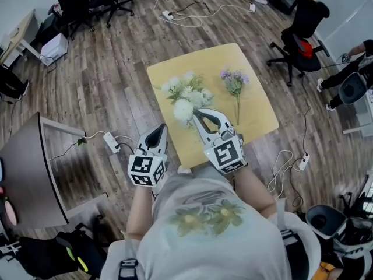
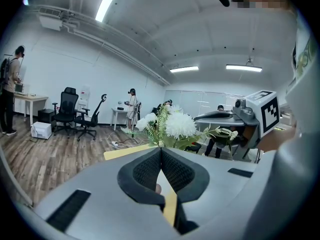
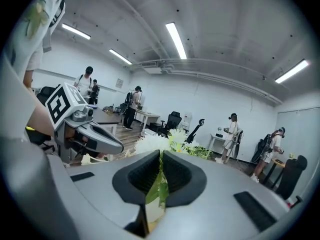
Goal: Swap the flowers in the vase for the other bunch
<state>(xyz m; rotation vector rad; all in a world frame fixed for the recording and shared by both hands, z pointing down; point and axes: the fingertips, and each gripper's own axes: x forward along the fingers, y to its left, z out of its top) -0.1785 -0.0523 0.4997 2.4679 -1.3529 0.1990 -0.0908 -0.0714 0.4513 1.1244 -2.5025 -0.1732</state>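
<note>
white bunch (image 1: 186, 98): mid yellow table (image 1: 259, 121), left of purple bunch (image 1: 234, 81); vase perhaps hidden beneath.
right gripper (image 1: 198, 114): pinches its green stems.
left gripper (image 1: 162, 128): pressed together, empty.
handling: light, soft; we grip stems low.

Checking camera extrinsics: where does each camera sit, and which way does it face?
Head view: on the person's head, facing steeply down at the yellow table, white flower bunch and purple flower bunch; left gripper, right gripper and shirt show.
Left gripper view: on the left gripper, looking along its shut jaws toward the white flower bunch.
Right gripper view: on the right gripper, looking along jaws shut on the white flower bunch's greenery.
Shared: both gripper views catch that bunch and the other gripper.
</note>
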